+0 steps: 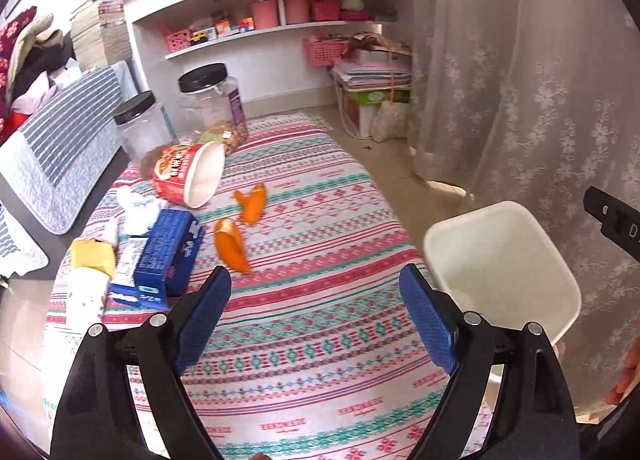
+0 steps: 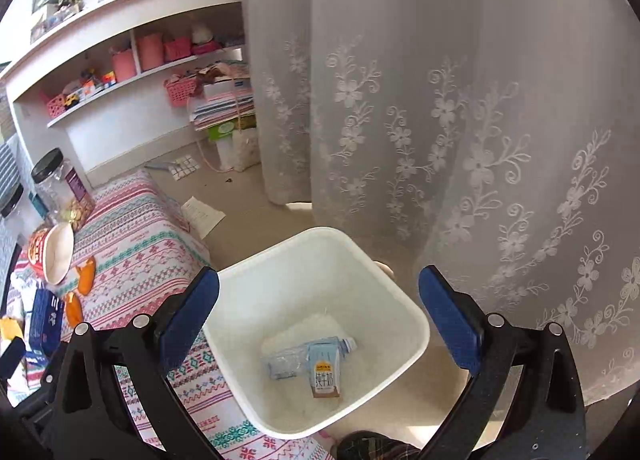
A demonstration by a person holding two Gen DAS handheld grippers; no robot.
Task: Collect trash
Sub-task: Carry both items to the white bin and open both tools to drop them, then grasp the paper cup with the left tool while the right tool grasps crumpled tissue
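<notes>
My left gripper (image 1: 316, 280) is open over the patterned tablecloth (image 1: 312, 340), nothing between its blue pads. Ahead of it lie two orange peels (image 1: 232, 246) (image 1: 253, 201), a tipped red noodle cup (image 1: 188, 173), a blue carton (image 1: 168, 260), white tissue (image 1: 138, 209) and a yellow wrapper (image 1: 93, 256). A white bin (image 1: 500, 268) stands on the floor to the right of the table. My right gripper (image 2: 320, 288) hangs open above that bin (image 2: 412, 320). In the bin lie a crushed clear bottle (image 2: 292, 358) and a small milk carton (image 2: 326, 372).
Two clear jars with black lids (image 1: 216, 103) (image 1: 142, 127) stand at the table's far end. A striped cushion (image 1: 64, 147) lies left of the table. A lace curtain (image 2: 460, 119) hangs behind the bin. Shelves (image 1: 256, 27) and stacked papers (image 1: 372, 75) fill the back wall.
</notes>
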